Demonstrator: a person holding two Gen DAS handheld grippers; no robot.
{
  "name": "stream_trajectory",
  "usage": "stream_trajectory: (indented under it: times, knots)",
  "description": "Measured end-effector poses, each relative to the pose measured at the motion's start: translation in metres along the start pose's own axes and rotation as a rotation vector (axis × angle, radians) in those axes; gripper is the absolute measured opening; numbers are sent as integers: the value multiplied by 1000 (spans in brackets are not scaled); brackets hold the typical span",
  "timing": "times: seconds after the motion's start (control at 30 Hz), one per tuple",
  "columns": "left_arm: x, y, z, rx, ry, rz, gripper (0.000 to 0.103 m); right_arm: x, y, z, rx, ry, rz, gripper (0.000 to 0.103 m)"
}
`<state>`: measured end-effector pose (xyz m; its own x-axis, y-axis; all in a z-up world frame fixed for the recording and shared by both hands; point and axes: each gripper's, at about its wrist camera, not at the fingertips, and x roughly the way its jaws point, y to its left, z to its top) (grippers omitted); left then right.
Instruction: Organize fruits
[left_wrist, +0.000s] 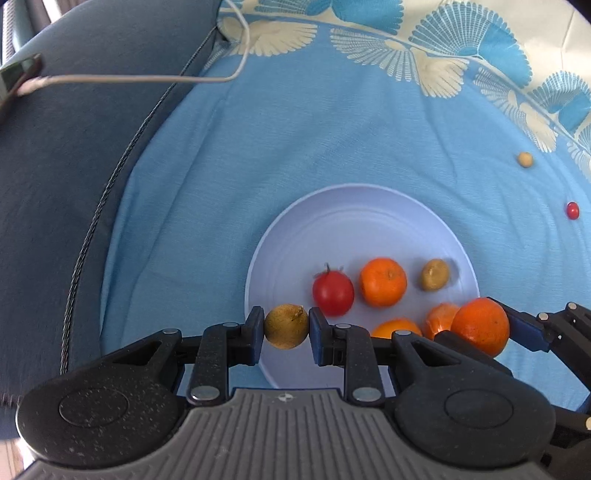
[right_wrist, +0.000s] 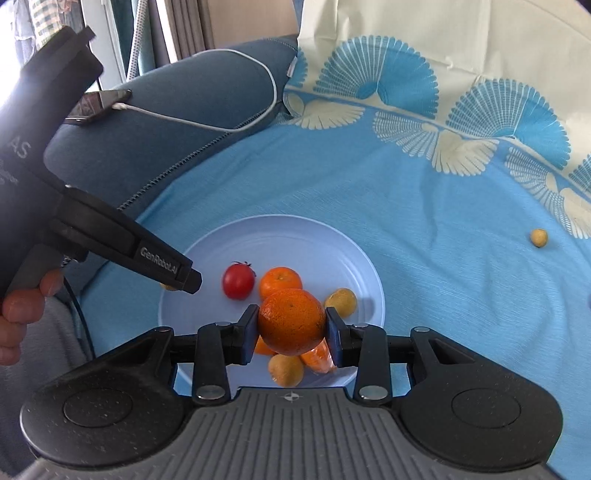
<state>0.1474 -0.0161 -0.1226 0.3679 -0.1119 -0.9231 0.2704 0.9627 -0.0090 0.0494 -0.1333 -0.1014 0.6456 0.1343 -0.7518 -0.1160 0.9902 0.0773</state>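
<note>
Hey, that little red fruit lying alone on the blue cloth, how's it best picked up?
Grip the small red fruit across its middle, coming straight down from above. It is round and lies apart on the flat blue cloth, so both sides are free for the tool's fingers.

Smooth glossy plate (left_wrist: 354, 221), woven cloth (left_wrist: 295, 140)

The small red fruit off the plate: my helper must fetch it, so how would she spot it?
Start at the pale round plate on the blue cloth. Look right, toward the patterned border. The small glossy red fruit lies alone there, nearer than the tan one.
</note>
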Motion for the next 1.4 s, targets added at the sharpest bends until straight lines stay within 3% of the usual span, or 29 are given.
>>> stream_trajectory:
  times: [0.07,0.1,0.13,0.23,0.37,0.57,0.87,1.4]
  knots:
    - [-1,0,6,8,-25,-4,60,6,-3,4,-3,-5,10,40]
    - [-4,1,8,6,-49,-1,89,7,-3,6,-4,-14,18,42]
    - [-9,3,10,-2,-78,12,103,7,-3,8,-10,-26,28,49]
    - [-27,8,8,-11,-130,26,103,2,-2,13,-33,-57,25,73]
    - [-50,14,-12,-39,-111,43,103,-20,2,9,-20,-56,-6,89]
    - [-94,20,-61,-65,-95,41,103,-68,15,-13,36,-18,-9,97]
    - [-147,14,-111,-88,-177,36,103,-143,41,-42,47,-108,-59,102]
    - [-196,-2,-147,-59,-289,32,103,-209,60,-67,-1,-261,-125,102]
